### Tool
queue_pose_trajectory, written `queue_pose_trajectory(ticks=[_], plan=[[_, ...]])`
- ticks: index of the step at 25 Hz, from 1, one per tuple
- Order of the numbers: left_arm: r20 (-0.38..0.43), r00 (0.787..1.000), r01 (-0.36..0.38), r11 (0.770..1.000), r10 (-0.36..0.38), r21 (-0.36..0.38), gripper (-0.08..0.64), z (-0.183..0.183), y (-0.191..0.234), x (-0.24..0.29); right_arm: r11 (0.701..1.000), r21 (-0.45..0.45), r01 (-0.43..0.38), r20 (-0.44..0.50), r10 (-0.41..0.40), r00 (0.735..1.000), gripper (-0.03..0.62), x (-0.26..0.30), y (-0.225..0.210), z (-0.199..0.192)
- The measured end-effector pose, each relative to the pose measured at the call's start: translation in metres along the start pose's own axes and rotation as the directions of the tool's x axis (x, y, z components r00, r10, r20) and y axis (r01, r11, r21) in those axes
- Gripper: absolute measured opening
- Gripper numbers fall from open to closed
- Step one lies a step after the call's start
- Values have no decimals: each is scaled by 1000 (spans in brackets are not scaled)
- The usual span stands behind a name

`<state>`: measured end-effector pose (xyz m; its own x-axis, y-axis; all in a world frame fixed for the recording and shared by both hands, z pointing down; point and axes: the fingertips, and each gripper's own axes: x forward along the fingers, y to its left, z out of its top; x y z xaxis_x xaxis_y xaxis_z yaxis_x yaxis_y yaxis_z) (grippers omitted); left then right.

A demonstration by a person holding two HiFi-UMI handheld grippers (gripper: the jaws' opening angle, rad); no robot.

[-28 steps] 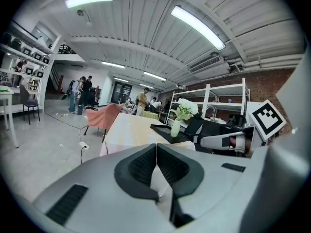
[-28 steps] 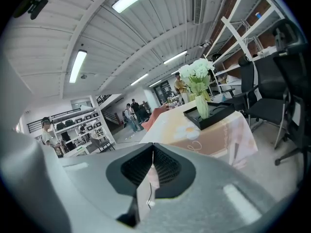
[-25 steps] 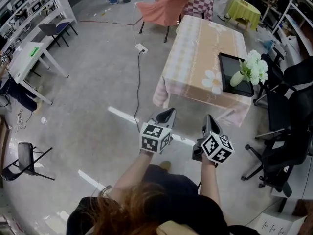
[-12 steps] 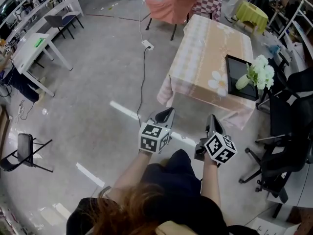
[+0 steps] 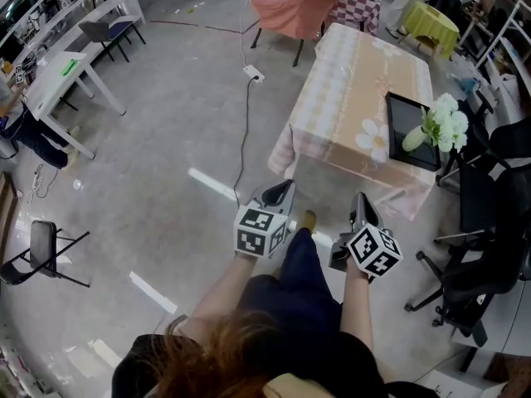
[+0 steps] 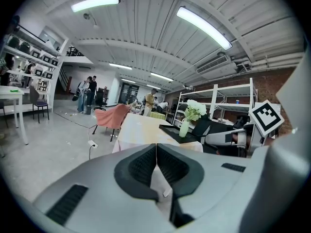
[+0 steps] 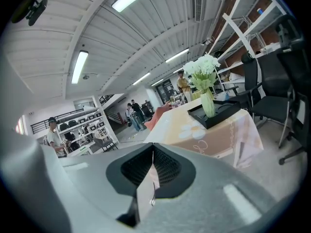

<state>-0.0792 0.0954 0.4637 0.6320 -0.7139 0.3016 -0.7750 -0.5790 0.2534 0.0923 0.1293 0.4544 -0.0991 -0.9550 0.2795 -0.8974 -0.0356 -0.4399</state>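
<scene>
Head view alone shows left gripper [image 5: 282, 191] and right gripper [image 5: 358, 201] side by side, lower centre, clothed table [image 5: 340, 89] above them; gripper views show both jaw pairs pressed together, empty.

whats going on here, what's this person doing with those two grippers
A person stands on a grey floor with a grey two-jaw gripper in each hand. The left gripper and the right gripper are both shut, with nothing between the jaws, and touch nothing. They point towards a long table under a peach flowered cloth just ahead, which bears a flat black tray with a pale green vase of white flowers standing in it.
</scene>
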Motion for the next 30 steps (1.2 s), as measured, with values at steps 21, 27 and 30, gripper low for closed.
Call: queue_pose_trajectory(ticks=[21,27,30], plan=[[-6,1000,-2,1000,2,11,12,24,9,61,999,-12,-46,-24,46,999,5,65,-12,28],[-14,1000,-9,1000,9,3,12,31,18,86,998,-16,-53,-39,52,998,5,92,-19,38],[-18,1000,-15,1000,15,-4,12,34,24,99,998,-16,-55,-51,54,997,5,106,-23,41]])
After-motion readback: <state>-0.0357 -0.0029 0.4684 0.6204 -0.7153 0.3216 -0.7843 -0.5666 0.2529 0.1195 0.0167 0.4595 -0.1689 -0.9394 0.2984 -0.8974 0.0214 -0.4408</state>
